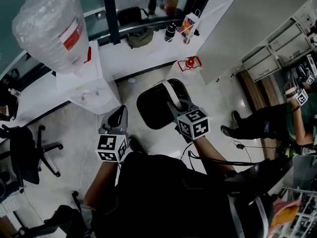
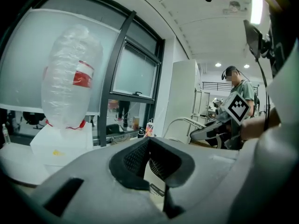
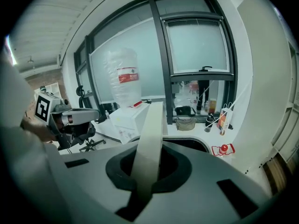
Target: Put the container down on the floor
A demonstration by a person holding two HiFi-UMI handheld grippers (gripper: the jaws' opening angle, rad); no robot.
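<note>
**Two tools, one load**

Right tool [image 1: 174,99] is clamped tight on the white handle [image 1: 167,87], so the black container [image 1: 151,108] hangs from it, seemingly clear of the floor, near the bench [image 1: 133,53] (not yet set down, I judge). Left tool [image 1: 119,115] hovers just left, jaws apart, empty. Only the right gripper view shows the pinch; only the head view shows the floor below.
</note>
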